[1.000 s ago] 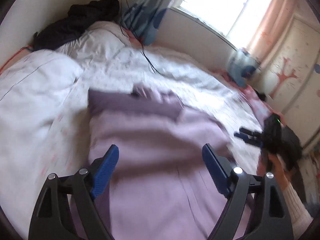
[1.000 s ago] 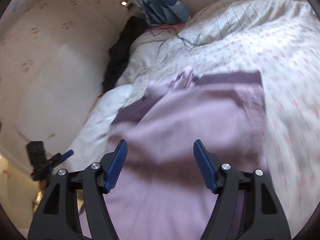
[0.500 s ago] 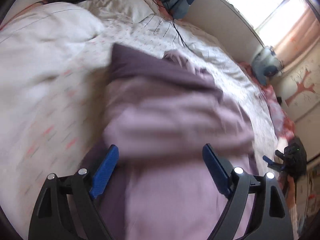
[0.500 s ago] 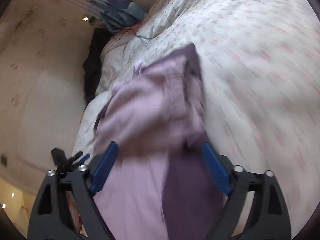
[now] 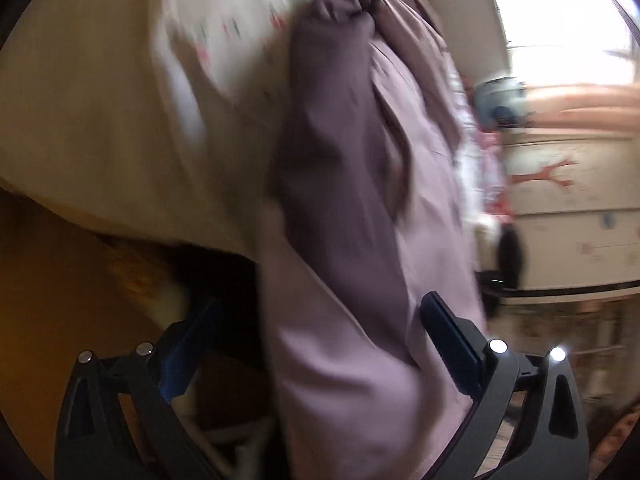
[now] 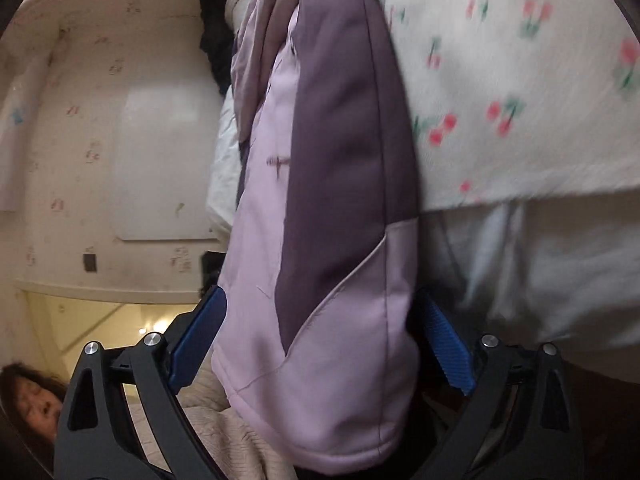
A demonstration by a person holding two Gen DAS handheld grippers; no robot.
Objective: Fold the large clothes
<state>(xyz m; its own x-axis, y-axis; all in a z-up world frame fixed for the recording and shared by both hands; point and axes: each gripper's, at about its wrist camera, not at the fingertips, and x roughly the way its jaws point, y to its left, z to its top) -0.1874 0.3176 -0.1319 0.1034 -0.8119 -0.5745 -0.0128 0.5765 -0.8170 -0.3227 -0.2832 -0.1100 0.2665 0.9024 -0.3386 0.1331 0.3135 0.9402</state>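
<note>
In the left wrist view the left gripper [image 5: 320, 344] has its jaws spread wide, and the purple garment [image 5: 360, 208] hangs down between them over the edge of the bed [image 5: 120, 120], its darker panel beside a paler lilac one; whether either blue pad touches the cloth is hard to tell through the blur. This view alone shows the bright window [image 5: 560, 20] at upper right and a cabinet [image 5: 568, 208] with a red tree motif beyond the bed. The right wrist view shows the right gripper [image 6: 320, 340], jaws likewise spread, with the garment's [image 6: 320, 200] thick folded end filling the gap between the pads. Only here are the cherry-print sheet [image 6: 520, 80] sharp, a patterned wall [image 6: 100, 120] at left, and the person's face [image 6: 36, 400] and cream knit sleeve [image 6: 200, 440] low in the frame.
</note>
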